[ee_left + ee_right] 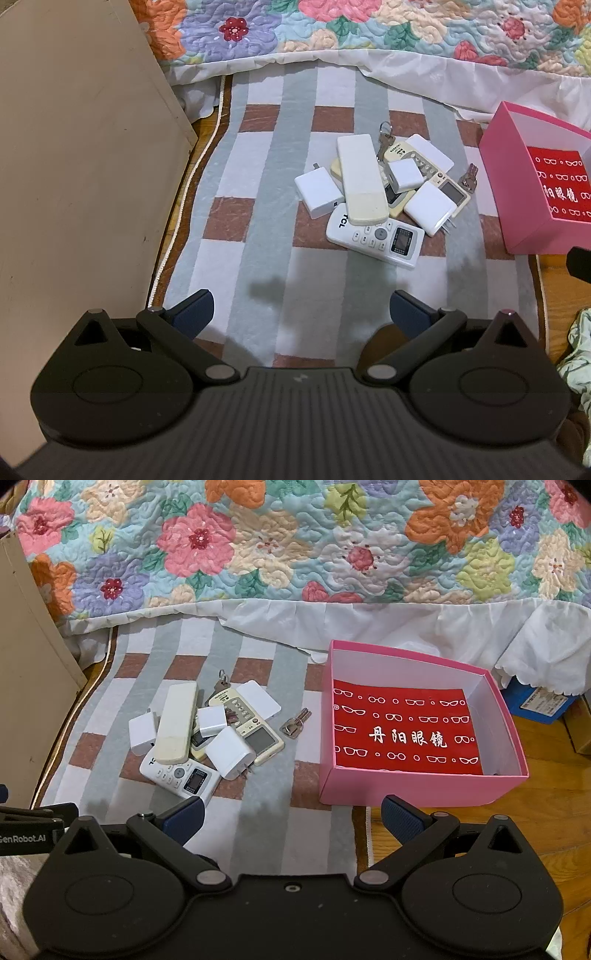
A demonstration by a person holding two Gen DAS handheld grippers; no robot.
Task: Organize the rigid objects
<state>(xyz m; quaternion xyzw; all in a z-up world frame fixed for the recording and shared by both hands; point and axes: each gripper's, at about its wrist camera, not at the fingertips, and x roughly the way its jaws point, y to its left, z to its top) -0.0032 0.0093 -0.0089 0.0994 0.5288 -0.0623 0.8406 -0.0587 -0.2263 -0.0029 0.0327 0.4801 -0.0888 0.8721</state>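
Observation:
A heap of rigid items lies on a checked mat (258, 229) (266, 812): a cream remote (362, 181) (176, 723) on top of a white TCL remote (376, 236) (181, 775), a beige remote (443, 184) (255, 731), several white chargers (319, 192) (231, 752), and keys (468, 179) (294, 723). An open pink box (517, 192) (417, 786) with a red card inside stands right of the heap. My left gripper (301, 314) is open, short of the heap. My right gripper (291, 818) is open too, near the box's front-left corner. Nothing is held.
A flowered quilt (295, 546) with a white frill hangs over the mat's far edge. A beige cabinet (74, 184) stands on the left. Wooden floor (554, 812) and a blue box (535, 701) lie to the right. The other gripper's body (26, 830) shows at the left edge.

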